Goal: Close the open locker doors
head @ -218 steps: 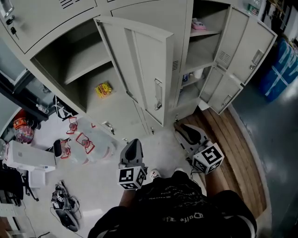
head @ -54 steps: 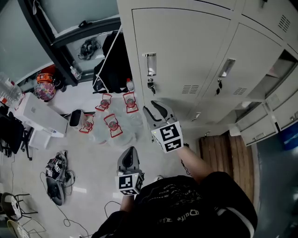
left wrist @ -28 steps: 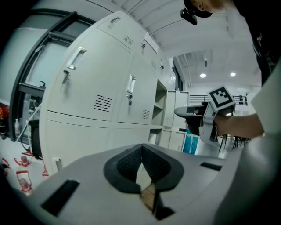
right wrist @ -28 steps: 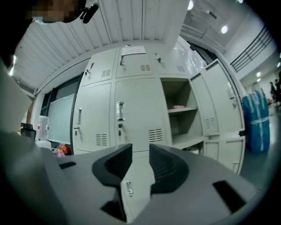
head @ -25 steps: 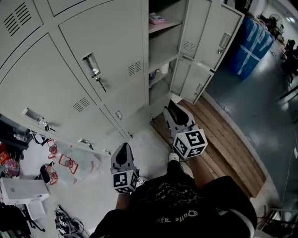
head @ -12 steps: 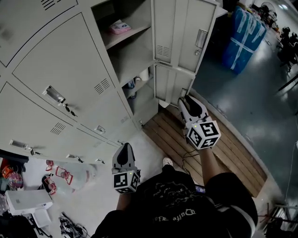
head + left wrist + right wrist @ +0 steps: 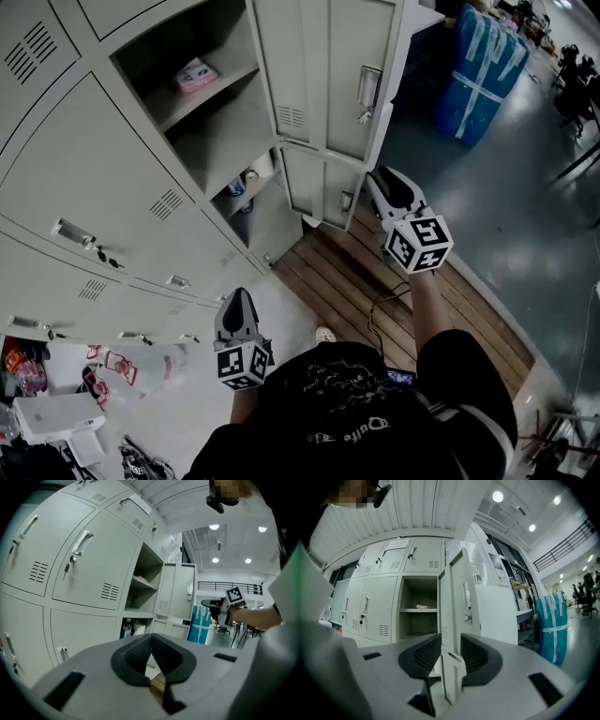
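Rt gripper (image 7: 377, 178) has its jaws apart, gripping nothing, just right of the open lower door (image 7: 317, 183), w/ the upper door (image 7: 328, 75) open above. Left gripper (image 7: 236, 298) is pinched closed & empty, near me. Step looks like lining up on the doors; next I'd push each outer face left into the locker (image 7: 141, 178) till it latches.

The locker shelf (image 7: 225, 86), up and left of the right hand-held gripper (image 7: 382, 178), carries a pink packet (image 7: 194, 75). A wooden floor strip (image 7: 356, 281) lies beneath that hand-held gripper. The pale floor (image 7: 183, 403), left of and behind the left hand-held gripper (image 7: 236, 300), holds clear bags (image 7: 127, 367) (red-marked) and a white box (image 7: 47, 419).
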Demonstrator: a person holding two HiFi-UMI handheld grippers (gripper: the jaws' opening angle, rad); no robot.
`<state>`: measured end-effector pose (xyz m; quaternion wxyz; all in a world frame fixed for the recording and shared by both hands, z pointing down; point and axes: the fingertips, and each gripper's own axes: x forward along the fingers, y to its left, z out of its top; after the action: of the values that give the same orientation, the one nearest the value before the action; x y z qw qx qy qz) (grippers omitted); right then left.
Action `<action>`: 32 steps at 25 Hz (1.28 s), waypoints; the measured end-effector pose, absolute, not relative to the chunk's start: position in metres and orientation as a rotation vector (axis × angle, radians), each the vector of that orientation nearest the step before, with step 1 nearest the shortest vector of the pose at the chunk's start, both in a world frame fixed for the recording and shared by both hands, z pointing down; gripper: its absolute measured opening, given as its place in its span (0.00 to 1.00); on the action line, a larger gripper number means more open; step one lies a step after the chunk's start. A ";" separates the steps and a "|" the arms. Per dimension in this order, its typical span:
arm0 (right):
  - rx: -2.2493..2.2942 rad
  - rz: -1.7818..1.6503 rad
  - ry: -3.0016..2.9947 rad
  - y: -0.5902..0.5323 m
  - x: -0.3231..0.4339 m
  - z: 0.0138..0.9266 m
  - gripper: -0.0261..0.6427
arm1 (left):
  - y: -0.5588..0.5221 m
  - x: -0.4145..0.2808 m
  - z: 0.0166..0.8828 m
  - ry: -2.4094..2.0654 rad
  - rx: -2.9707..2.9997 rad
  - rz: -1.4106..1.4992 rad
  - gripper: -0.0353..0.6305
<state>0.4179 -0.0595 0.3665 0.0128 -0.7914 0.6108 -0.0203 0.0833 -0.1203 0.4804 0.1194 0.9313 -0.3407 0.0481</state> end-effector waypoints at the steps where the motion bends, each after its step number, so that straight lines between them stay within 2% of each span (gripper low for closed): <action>1: -2.462 -0.069 1.916 -0.061 0.427 0.367 0.22 | -0.120 0.091 0.480 -0.992 2.719 0.138 0.06; 8: -2.434 -0.116 2.074 -0.075 0.483 0.378 0.22 | -0.111 0.128 0.483 -0.987 2.720 0.169 0.06; 15: -2.317 -0.127 2.261 -0.104 0.504 0.384 0.24 | -0.118 0.128 0.486 -1.076 2.684 0.195 0.06; 22: -2.249 -0.133 2.402 -0.119 0.503 0.386 0.23 | -0.123 0.120 0.495 -1.144 2.628 0.207 0.06; 24: -2.247 -0.133 2.395 -0.120 0.504 0.385 0.17 | -0.124 0.120 0.495 -1.149 2.624 0.202 0.06; 32: -2.161 -0.139 2.472 -0.112 0.486 0.383 0.17 | -0.122 0.119 0.495 -1.154 2.624 0.201 0.06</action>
<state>0.4858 -0.1123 0.3828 -0.0725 -0.6558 0.7503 -0.0423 0.1189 -0.1218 0.4953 0.1336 0.9049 -0.3981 0.0692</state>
